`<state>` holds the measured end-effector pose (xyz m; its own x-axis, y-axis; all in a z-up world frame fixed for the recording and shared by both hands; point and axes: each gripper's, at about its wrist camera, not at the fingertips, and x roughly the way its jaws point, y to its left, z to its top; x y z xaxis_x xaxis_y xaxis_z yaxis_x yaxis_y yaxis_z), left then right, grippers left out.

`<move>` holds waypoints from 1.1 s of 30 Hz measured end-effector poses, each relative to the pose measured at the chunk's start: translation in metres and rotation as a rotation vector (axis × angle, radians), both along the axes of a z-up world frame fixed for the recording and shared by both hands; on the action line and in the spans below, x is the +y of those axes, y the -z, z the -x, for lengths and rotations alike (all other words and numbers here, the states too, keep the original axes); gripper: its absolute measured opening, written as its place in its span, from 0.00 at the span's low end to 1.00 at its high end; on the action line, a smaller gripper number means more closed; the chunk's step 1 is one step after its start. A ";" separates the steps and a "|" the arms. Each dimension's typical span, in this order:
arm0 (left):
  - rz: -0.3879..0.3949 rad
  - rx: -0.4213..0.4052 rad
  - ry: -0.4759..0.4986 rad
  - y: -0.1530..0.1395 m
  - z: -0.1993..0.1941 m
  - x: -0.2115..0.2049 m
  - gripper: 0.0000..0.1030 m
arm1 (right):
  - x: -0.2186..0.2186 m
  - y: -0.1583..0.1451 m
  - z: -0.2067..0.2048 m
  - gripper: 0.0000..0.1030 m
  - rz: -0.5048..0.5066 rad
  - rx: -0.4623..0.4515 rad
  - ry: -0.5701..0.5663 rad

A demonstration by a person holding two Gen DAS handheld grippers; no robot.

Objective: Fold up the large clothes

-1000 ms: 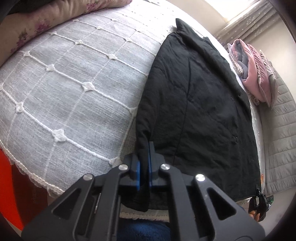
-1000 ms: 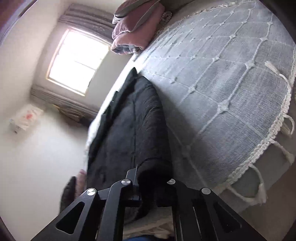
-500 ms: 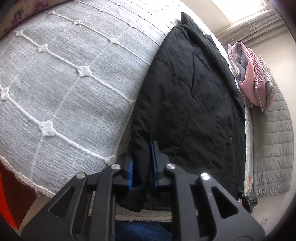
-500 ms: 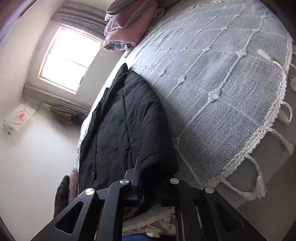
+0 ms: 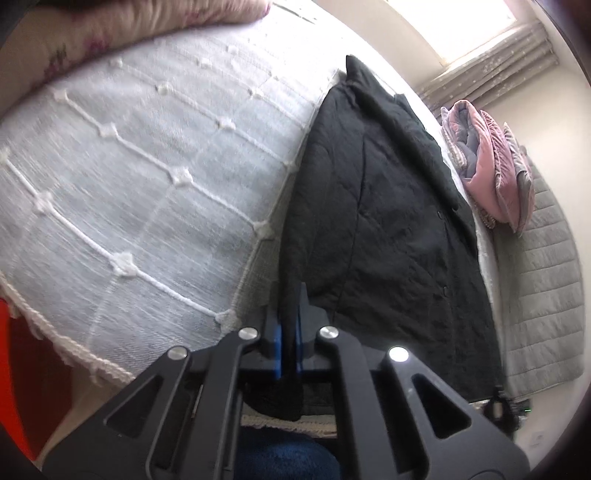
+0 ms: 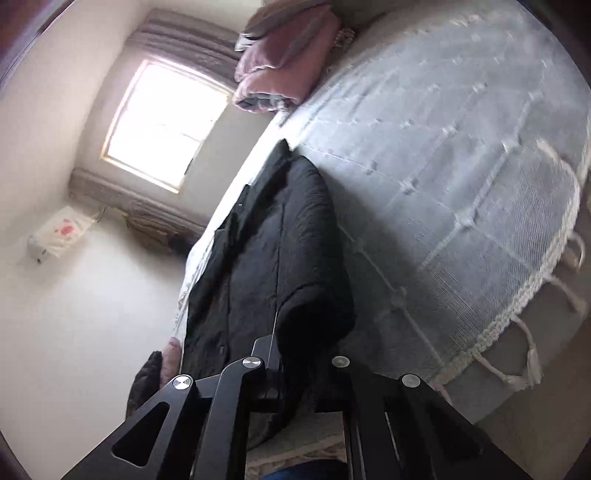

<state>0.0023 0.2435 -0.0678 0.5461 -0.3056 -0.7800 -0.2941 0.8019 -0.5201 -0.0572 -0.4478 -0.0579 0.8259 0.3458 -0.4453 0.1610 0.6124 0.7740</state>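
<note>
A large black quilted coat point(image 5: 388, 240) lies lengthwise on the bed, collar far, hem near me. My left gripper point(image 5: 290, 325) has its blue pads point(image 5: 277, 334) on the hem's left corner; its jaws are closing, with the fabric pinched between them. In the right wrist view the same coat point(image 6: 266, 258) runs away from me. There my right gripper point(image 6: 299, 365) holds the other hem corner, jaws closing. The bunched black cloth covers its fingertips.
A grey-white bedspread point(image 5: 147, 184) with a knotted grid and fringed edge point(image 6: 517, 314) covers the bed. Folded pink bedding point(image 5: 487, 173) sits at the far end by the window point(image 6: 166, 122). A grey quilted cover point(image 5: 543, 295) lies right of the coat; a floral pillow point(image 5: 110, 29) far left.
Half a second ago the left pads stood slightly apart around the hem; now they press together on it. Both views dipped toward the bed, then pulled back and up, with motion blur now.
</note>
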 end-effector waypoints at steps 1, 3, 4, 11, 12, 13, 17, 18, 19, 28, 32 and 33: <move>-0.016 -0.013 0.000 -0.006 0.003 -0.001 0.06 | 0.003 -0.012 0.002 0.07 0.025 -0.018 -0.015; -0.045 -0.037 -0.004 -0.022 0.009 -0.004 0.06 | 0.006 -0.023 0.004 0.06 0.036 -0.033 -0.029; -0.042 -0.046 -0.007 -0.029 0.013 -0.004 0.06 | 0.006 -0.027 0.006 0.06 0.034 -0.038 -0.030; 0.033 -0.139 0.014 -0.095 0.056 0.006 0.05 | 0.004 -0.060 0.042 0.06 0.039 -0.131 -0.032; 0.054 -0.160 0.029 -0.108 0.067 0.006 0.05 | 0.002 -0.066 0.050 0.06 0.032 -0.152 -0.030; 0.073 -0.180 0.043 -0.120 0.077 0.006 0.05 | 0.000 -0.079 0.062 0.06 0.032 -0.192 -0.023; 0.088 -0.309 0.082 -0.172 0.112 0.007 0.05 | 0.000 -0.132 0.105 0.06 0.035 -0.377 0.004; 0.097 -0.343 0.080 -0.184 0.118 0.010 0.05 | 0.002 -0.146 0.114 0.06 0.044 -0.423 0.005; 0.095 -0.373 0.078 -0.194 0.122 0.014 0.05 | 0.004 -0.160 0.123 0.06 0.060 -0.466 0.000; 0.136 -0.316 0.036 -0.170 0.031 0.027 0.05 | 0.009 -0.171 0.081 0.06 0.049 -0.459 0.030; 0.132 -0.282 0.017 -0.166 -0.033 0.022 0.06 | 0.009 -0.155 0.042 0.06 0.027 -0.425 0.032; 0.126 -0.271 0.012 -0.164 -0.056 0.019 0.06 | 0.009 -0.155 0.032 0.06 0.020 -0.421 0.031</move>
